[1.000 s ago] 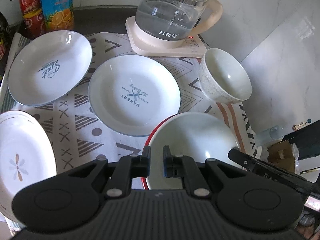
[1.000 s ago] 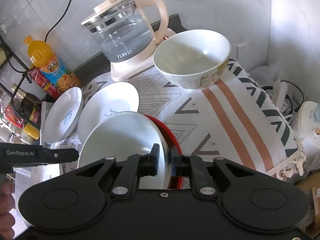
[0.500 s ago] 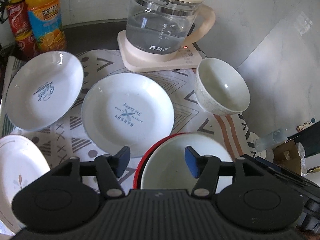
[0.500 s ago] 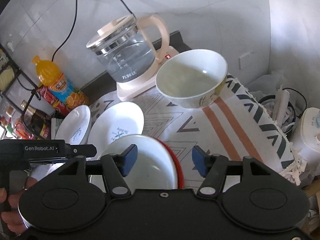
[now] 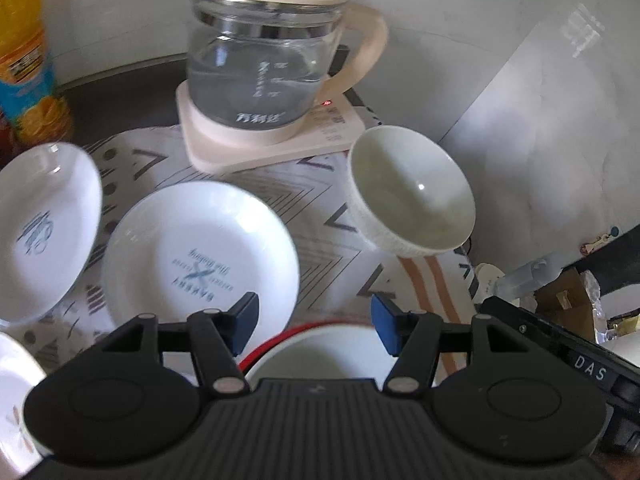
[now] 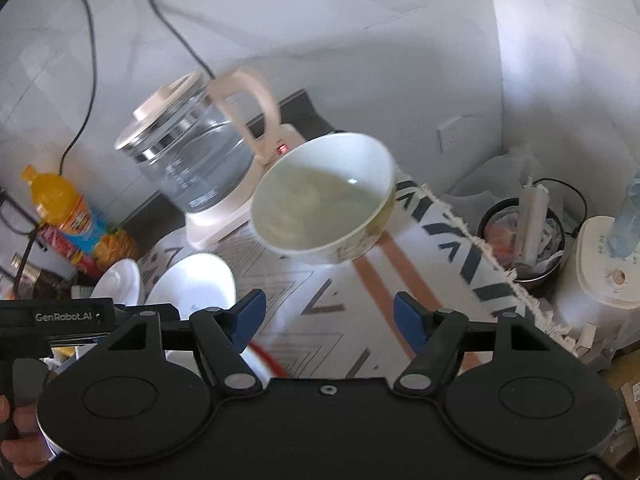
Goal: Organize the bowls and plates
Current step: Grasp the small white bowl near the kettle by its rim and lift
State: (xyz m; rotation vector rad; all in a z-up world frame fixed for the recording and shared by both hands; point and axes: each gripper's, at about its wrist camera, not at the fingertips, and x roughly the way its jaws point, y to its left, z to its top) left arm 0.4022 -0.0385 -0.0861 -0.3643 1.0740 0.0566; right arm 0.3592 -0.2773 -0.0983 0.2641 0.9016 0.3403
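Observation:
A white bowl nested in a red-rimmed bowl (image 5: 320, 350) sits on the patterned cloth just under my left gripper (image 5: 314, 324). That gripper is open and nothing is between its blue pads. Only the red rim (image 6: 267, 357) shows below my right gripper (image 6: 329, 320), whose jaws are opening with nothing between them. A cream bowl (image 5: 412, 196) (image 6: 324, 200) stands apart, further back by the kettle. The white "Bakery" plate (image 5: 200, 256) (image 6: 192, 284) and the "Sweet" plate (image 5: 40, 228) (image 6: 118, 284) lie to the left. A flower-print plate (image 5: 16, 400) shows at the lower left edge.
A glass kettle (image 5: 264, 60) (image 6: 192, 160) on its cream base stands at the back against the wall. Drink bottles (image 5: 24, 60) (image 6: 60, 208) stand back left. Off the cloth's fringed right edge are a bin (image 6: 520, 236) and a white appliance (image 6: 604, 264). A hand (image 6: 16, 420) holds the left gripper.
Both grippers were shut on the nested bowls' rim. They have let go, opened wide and drawn back, so the bowls now sit low in both views.

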